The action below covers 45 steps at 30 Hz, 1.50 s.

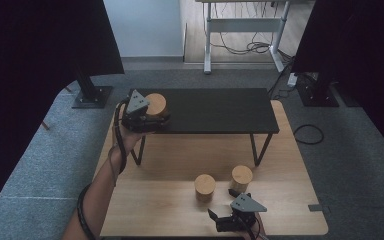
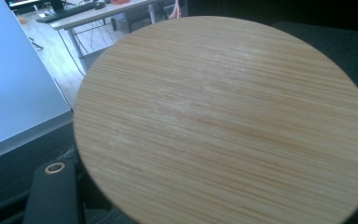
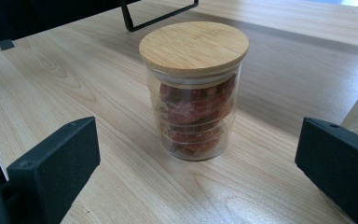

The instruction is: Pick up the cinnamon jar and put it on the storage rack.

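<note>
**Left claw has a jar up at the black shelf**

The jar in play [image 1: 155,105] sits at the near-left corner of the black shelf [image 1: 215,107], upright on its long axis, bamboo lid on top. The left claw [image 1: 147,121] is pinching it from the near side, jaws closed in around the body; in the left gripper view the lid [image 2: 223,121] spreads wide, right above the jaws. Whether the base already rests on the shelf top or hangs just over it, I cannot tell.

So the jar lies straight ahead of that claw, away from the person, with bare black surface off to its right. By my reading, the coming move is a short set-down and a release, and the axis has to stay vertical for that.

Below and in front of the shelf, on the wooden counter [image 1: 150,205], two more lidded jars wait. The middle jar [image 1: 205,186], with reddish contents, stands dead centre between the spread jaws in the right gripper view [image 3: 193,88]. The right claw [image 1: 235,214] is wide open, holding nothing, near it. The other jar [image 1: 241,178] stands just right of that one. The right hand is clearly nearer both.
</note>
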Each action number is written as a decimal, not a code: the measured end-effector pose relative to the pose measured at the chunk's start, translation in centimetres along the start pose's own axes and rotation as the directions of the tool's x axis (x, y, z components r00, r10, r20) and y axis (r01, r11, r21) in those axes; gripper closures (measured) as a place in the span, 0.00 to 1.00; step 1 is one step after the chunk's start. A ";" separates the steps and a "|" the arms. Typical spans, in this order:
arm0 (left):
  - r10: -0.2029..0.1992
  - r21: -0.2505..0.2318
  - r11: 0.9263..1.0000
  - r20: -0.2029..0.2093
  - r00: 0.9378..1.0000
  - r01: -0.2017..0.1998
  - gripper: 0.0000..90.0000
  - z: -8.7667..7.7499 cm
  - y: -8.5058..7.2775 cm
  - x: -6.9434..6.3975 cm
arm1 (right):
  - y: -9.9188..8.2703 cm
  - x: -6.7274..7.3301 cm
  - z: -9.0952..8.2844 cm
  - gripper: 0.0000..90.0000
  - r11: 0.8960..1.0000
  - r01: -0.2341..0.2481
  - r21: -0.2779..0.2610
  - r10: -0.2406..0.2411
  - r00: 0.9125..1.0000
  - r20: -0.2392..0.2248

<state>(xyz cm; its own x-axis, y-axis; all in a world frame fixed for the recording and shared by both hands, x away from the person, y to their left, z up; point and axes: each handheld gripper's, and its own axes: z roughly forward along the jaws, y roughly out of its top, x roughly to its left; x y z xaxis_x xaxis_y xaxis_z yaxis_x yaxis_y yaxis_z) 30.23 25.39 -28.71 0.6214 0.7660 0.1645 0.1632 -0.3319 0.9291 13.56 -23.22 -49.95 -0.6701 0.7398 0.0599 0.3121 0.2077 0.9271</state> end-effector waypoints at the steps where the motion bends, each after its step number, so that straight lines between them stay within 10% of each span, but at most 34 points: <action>1: 0.004 0.002 1.000 -0.002 1.000 -0.004 0.28 0.1 0.1 0.0 | 0.0 0.0 0.0 0.00 1.000 0.001 0.000 -0.001 1.000 0.000; 23: 0.028 0.046 0.999 -0.027 0.999 -0.027 0.28 1.4 0.7 -0.5 | 0.0 0.2 0.0 0.00 1.000 0.008 -0.001 -0.008 1.000 -0.002; 45: -0.042 0.061 0.997 -0.040 0.998 0.045 0.28 2.2 -0.1 1.0 | 0.0 0.1 0.0 0.00 1.000 0.006 -0.001 -0.006 1.000 0.003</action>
<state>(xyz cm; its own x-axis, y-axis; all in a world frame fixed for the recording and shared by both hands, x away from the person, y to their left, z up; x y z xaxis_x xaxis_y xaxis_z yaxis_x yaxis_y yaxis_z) 32.57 24.97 -29.38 0.5831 0.8006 0.1380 0.2371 -0.3302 0.9137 13.49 -23.16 -49.95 -0.6699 0.7406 0.0529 0.3075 0.2119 0.9276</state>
